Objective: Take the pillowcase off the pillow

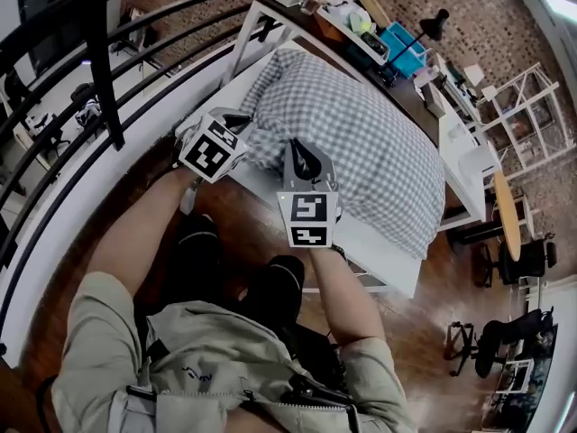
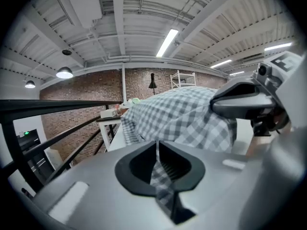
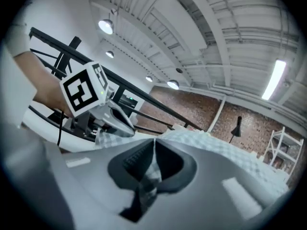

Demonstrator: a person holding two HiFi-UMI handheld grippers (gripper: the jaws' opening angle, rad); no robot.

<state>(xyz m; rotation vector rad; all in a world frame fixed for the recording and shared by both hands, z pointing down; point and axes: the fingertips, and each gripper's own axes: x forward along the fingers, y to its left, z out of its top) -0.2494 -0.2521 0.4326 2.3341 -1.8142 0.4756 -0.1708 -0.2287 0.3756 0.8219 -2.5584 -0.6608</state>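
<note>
Both the left gripper (image 2: 157,151) and right gripper (image 3: 154,152) are clamped tight on folds of pillowcase (image 1: 361,142); I'd draw them back evenly so it peels without bunching.

The stuffed pillowcase (image 1: 361,142) lies on the table (image 1: 388,264). At its near edge are the left gripper (image 1: 238,121) on the left corner and the right gripper (image 1: 305,162) just beside it, to the right — each with a fold between its jaws. A railing (image 1: 104,79) runs left of the table — a desk (image 1: 347,25) stands behind.

- Head view is looking steeply down onto the checked pillowcase (image 1: 361,142).
- Both gripper views are peering close along their jaws, sharing that pillowcase.
</note>
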